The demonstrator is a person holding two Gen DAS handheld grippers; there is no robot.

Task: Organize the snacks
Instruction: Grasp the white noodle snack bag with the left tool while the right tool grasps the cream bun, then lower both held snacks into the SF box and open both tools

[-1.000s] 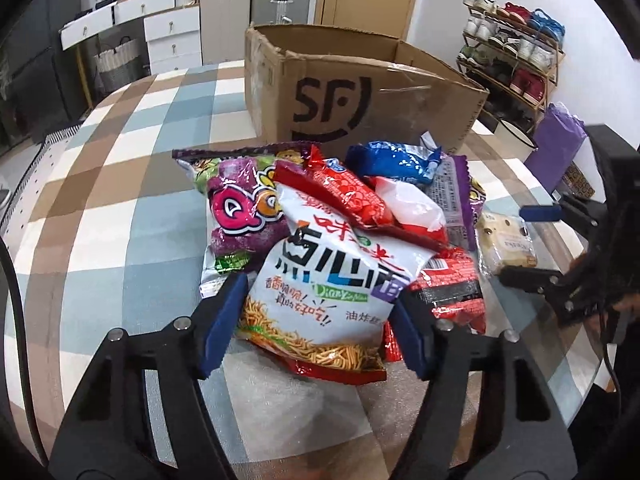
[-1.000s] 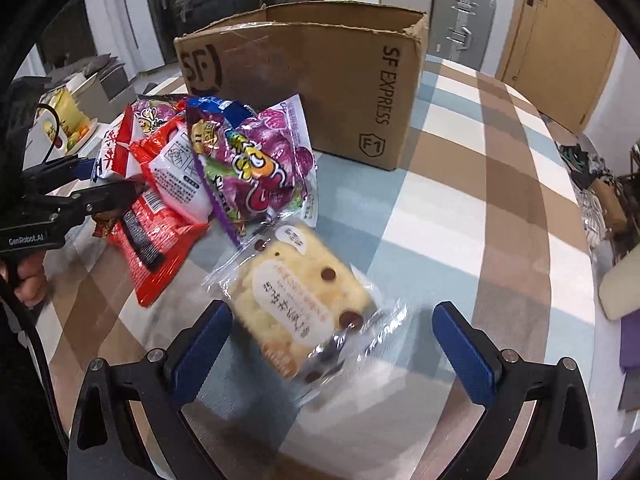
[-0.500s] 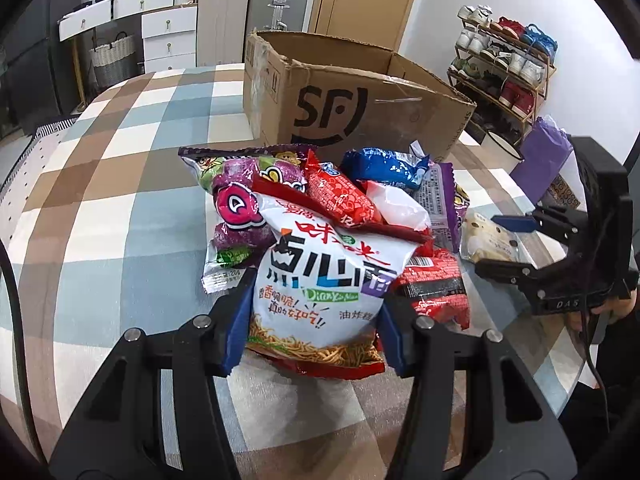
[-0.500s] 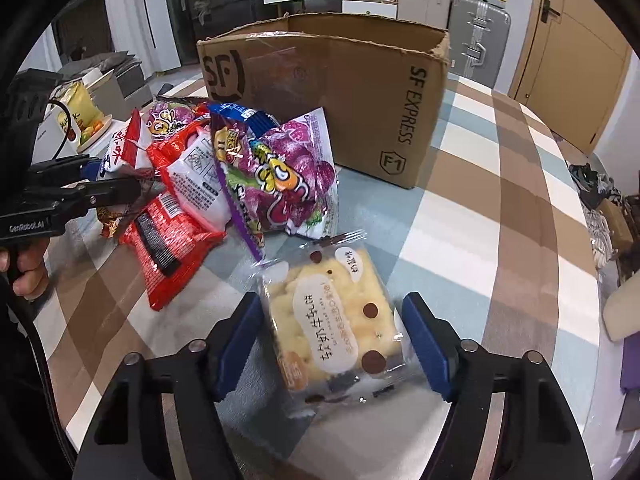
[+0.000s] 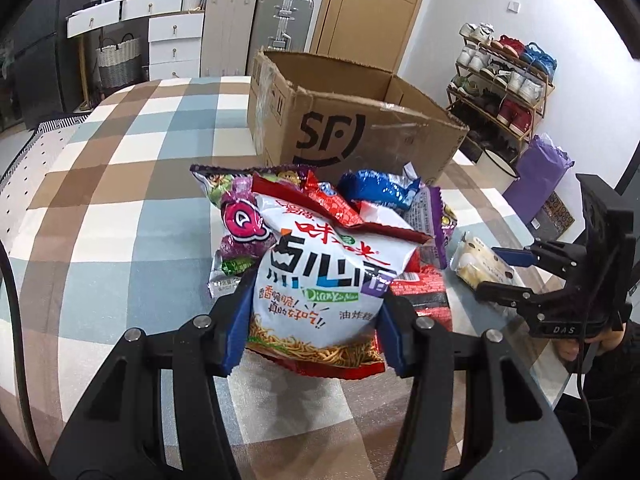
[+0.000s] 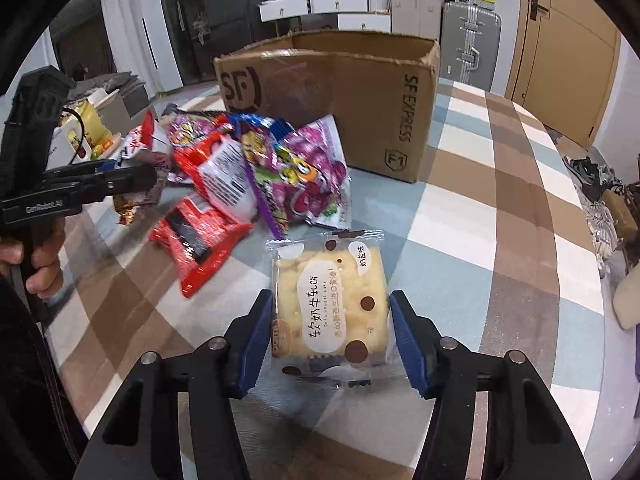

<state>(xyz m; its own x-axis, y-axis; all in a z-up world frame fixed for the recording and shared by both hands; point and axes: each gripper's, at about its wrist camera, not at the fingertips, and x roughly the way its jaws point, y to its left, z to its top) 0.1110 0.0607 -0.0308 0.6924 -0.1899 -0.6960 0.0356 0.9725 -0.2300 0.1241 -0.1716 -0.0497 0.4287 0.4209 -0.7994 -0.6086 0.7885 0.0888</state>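
With the left gripper (image 5: 314, 324) clenched on the white-and-red crinkly noodle-snack bag (image 5: 320, 280) and the right gripper (image 6: 330, 332), jaws just closing, pinching the clear-wrapped square nougat cracker (image 6: 330, 300), both just before the open brown cardboard box (image 5: 360, 128), lift each clear of the pile before carrying it over the box's rim.

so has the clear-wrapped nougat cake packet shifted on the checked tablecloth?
Yes. The clear-wrapped nougat cake packet turned from skewed to square with the tablecloth's checks, between the closing right claw's pads.

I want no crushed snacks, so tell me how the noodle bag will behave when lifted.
The noodle bag looks puffed with air, so probably light and squashy. Its glossy film may slip between the left tool's pads. The contents likely crack if squeezed hard.
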